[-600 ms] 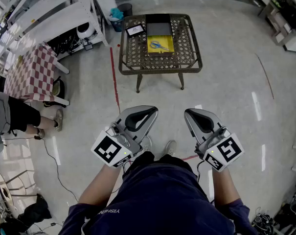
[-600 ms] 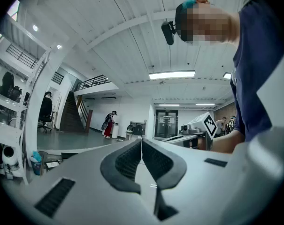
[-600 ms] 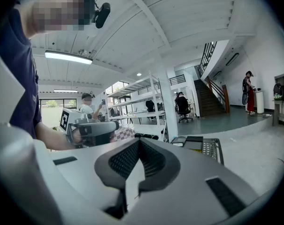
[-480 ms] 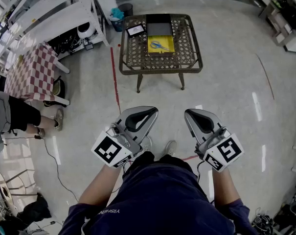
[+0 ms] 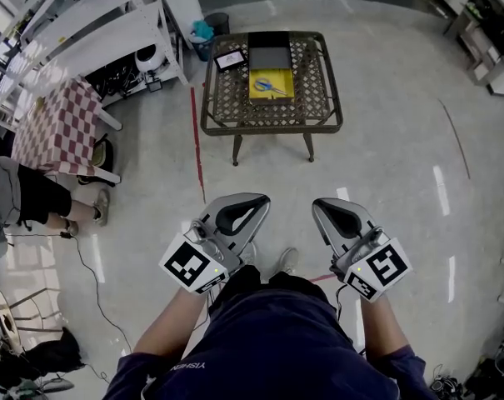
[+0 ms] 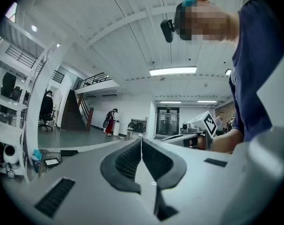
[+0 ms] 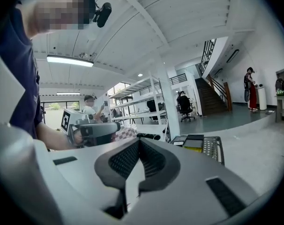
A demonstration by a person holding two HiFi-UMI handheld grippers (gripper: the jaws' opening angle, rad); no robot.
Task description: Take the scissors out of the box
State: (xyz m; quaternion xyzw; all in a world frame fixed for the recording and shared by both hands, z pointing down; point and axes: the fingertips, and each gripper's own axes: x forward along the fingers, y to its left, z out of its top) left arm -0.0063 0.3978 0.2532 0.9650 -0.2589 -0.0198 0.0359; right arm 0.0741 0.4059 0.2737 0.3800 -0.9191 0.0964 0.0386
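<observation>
Head view: barely begun. Yet to reach scissors (image 5: 271, 82), lying in yellow box (image 5: 258, 95) on the counter (image 5: 228, 98), well ahead. Holding left gripper (image 5: 258, 200) and right gripper (image 5: 321, 205) empty, fingers (image 6: 125, 163) pressed together.

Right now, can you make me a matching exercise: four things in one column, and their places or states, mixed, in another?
Things: 1 scissors; 2 yellow box; 3 left gripper; 4 checked cloth.
Places or states: a standing on the lattice table; b shut, empty; c inside the yellow box; d far left, beside white shelves.
Pairs: 1-c; 2-a; 3-b; 4-d.
</observation>
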